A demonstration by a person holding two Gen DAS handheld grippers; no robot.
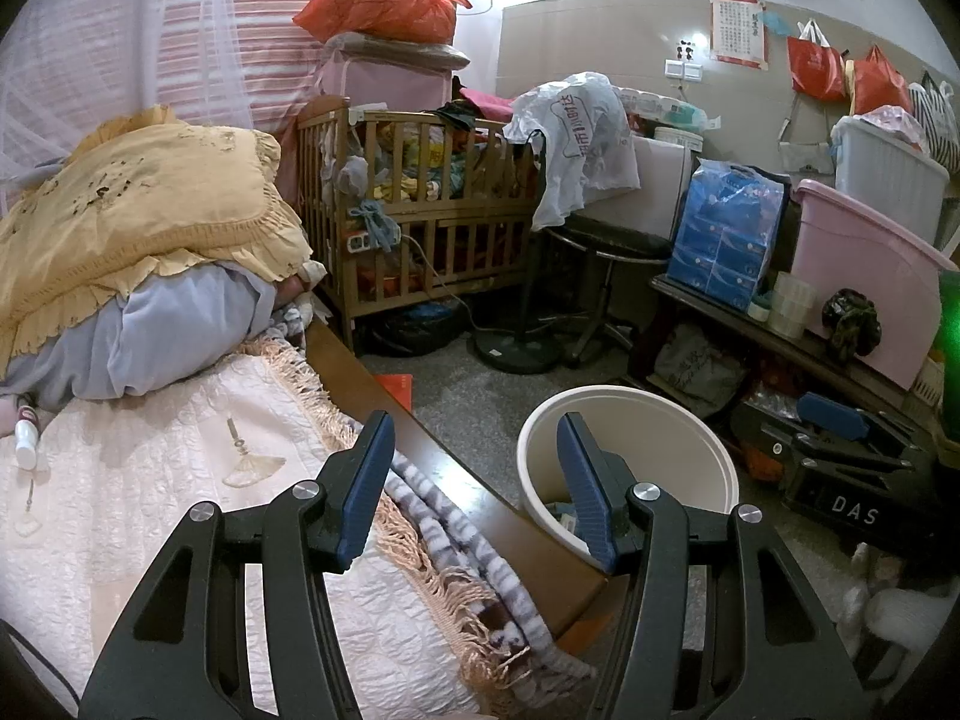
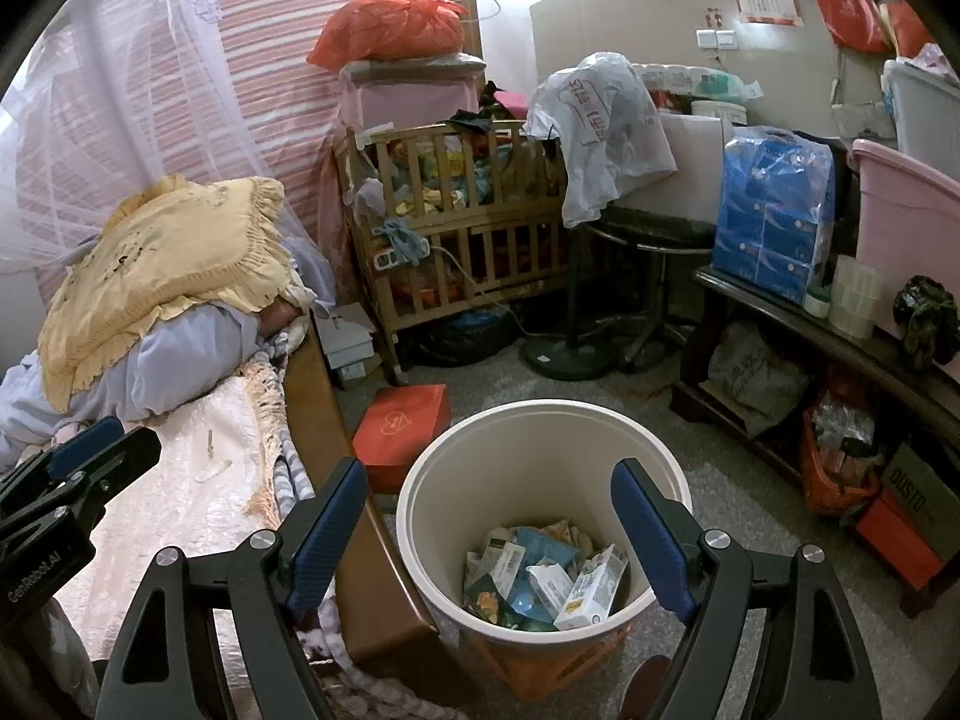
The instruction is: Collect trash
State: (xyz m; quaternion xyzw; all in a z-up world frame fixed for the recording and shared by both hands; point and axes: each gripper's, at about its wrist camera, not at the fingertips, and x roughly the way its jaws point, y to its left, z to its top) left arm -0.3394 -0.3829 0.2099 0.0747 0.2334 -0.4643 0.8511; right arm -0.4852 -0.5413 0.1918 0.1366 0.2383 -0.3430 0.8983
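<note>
A cream round trash bin stands on the floor beside the bed; it also shows in the left wrist view. It holds several small cartons and wrappers. My right gripper is open and empty, held above the bin's mouth. My left gripper is open and empty, held over the bed's wooden edge, with the bin to its right; it also shows at the left in the right wrist view. A small white bottle lies on the bed at the far left.
A yellow pillow lies on a grey bundle at the bed's head. A wooden crib, a stool and a fan base stand behind. A red box lies on the floor. A cluttered bench runs along the right.
</note>
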